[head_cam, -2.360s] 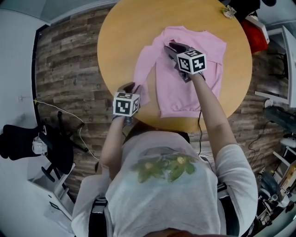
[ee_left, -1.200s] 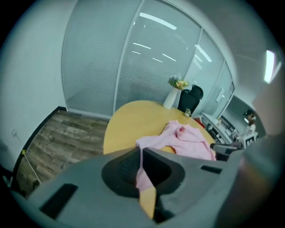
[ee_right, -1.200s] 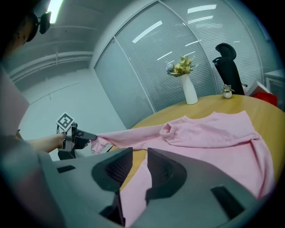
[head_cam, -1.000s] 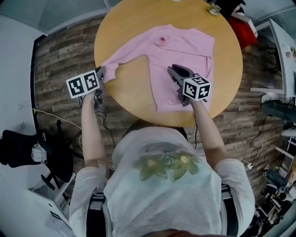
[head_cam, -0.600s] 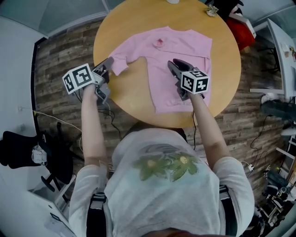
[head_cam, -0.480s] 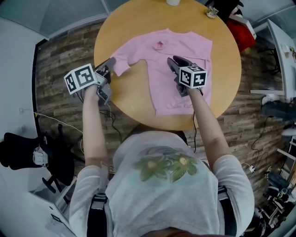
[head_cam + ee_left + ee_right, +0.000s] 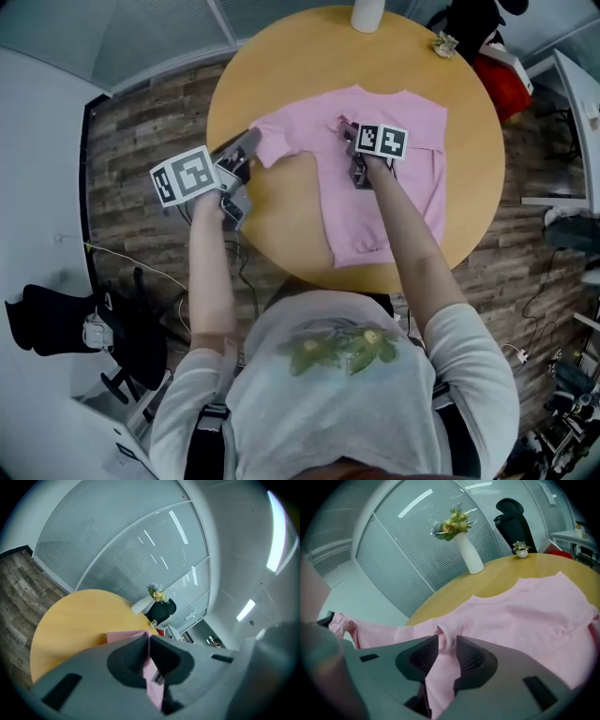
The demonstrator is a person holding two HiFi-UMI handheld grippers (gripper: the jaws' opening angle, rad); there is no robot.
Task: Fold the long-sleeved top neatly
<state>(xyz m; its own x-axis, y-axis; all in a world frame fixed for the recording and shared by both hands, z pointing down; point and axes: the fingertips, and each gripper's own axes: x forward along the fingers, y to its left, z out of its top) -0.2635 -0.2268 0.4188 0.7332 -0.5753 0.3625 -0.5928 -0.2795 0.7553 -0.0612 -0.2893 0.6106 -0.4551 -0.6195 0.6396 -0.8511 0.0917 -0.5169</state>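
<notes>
Early days, I judge: the pink long-sleeved top (image 7: 384, 178) lies mostly flat on the round bench (image 7: 281, 220). The left gripper (image 7: 251, 142) has its fingers pinched tight on the sleeve cuff (image 7: 269, 145) (held at the bench's left edge). The right gripper (image 7: 345, 131) fingers have just been opening, with chest fabric bunched between them. Sleeve and body folds remain.

**Plain pink on honey yellow, black squares on white**

On my screen the long-sleeved top (image 7: 339, 202) is one plain pale pink, with no print anywhere. The round table (image 7: 281, 225) reads as a warm honey yellow. At the left of the head view I see the floor (image 7: 141, 122) in brown and grey planks. The left gripper (image 7: 251, 141) is dark grey, its cube (image 7: 185, 175) white with black square markers. In the right gripper view the vase (image 7: 471, 555) is white, the flowers (image 7: 451, 522) yellow and cream, the office chair (image 7: 513, 520) black. The person's T-shirt (image 7: 337, 394) is pale grey with a green-leaf and yellow print.
</notes>
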